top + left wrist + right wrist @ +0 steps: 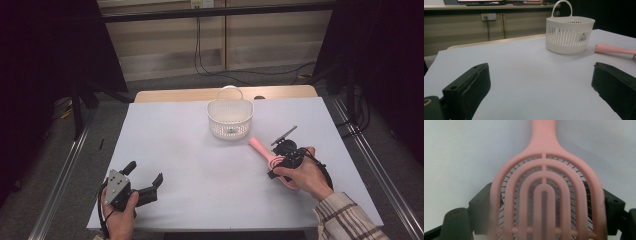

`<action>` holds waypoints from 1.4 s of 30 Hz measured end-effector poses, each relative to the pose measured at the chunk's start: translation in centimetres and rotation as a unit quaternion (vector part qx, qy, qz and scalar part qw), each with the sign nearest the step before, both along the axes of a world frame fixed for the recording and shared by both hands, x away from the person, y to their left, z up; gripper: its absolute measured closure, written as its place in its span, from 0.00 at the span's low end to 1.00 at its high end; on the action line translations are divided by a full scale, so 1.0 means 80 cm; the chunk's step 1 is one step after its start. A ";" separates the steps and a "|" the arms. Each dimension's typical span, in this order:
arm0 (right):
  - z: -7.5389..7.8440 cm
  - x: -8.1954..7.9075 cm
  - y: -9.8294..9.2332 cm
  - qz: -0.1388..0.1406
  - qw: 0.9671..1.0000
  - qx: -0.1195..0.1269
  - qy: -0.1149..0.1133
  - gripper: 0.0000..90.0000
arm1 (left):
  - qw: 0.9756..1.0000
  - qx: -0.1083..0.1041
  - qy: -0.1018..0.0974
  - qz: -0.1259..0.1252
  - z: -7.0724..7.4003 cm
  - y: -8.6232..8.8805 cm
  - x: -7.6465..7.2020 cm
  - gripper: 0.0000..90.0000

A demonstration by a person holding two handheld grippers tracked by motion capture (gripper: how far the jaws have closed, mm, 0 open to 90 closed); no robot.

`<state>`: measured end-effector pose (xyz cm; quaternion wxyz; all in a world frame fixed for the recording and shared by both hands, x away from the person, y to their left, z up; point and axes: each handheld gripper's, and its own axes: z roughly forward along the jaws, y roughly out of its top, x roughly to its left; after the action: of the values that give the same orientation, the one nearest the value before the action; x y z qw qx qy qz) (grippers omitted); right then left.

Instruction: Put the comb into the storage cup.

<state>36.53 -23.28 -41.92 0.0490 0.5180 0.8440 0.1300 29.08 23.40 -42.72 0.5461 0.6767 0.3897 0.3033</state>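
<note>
A pink vented hairbrush (260, 148) lies on the white table top, right of centre, its handle aimed at the basket. My right gripper (282, 162) is over the brush head. In the right gripper view the black jaws press on both sides of the brush head (544, 182), so the right gripper (546, 198) is shut on it. A white slotted basket (222, 125) with a loop handle stands upright at the far middle. My left gripper (145, 172) rests open near the front left, with nothing between its jaws. The left gripper (540, 68) faces the basket (566, 40) and the brush handle (614, 49).
The white table cover (190, 150) has a bare wooden strip along its far edge. Metal rails run along the floor on both sides. Cables hang by the wall behind. Dark stands flank the table.
</note>
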 end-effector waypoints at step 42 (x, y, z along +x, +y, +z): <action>0.047 -0.003 -0.037 -0.016 0.997 0.066 -0.030 0.22 | 1.000 -0.001 -0.001 -0.001 0.000 0.001 0.000 0.02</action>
<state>36.29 -26.21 -38.20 0.0422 0.5291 0.8234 0.2006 29.08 23.45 -42.70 0.5474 0.6762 0.3889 0.3031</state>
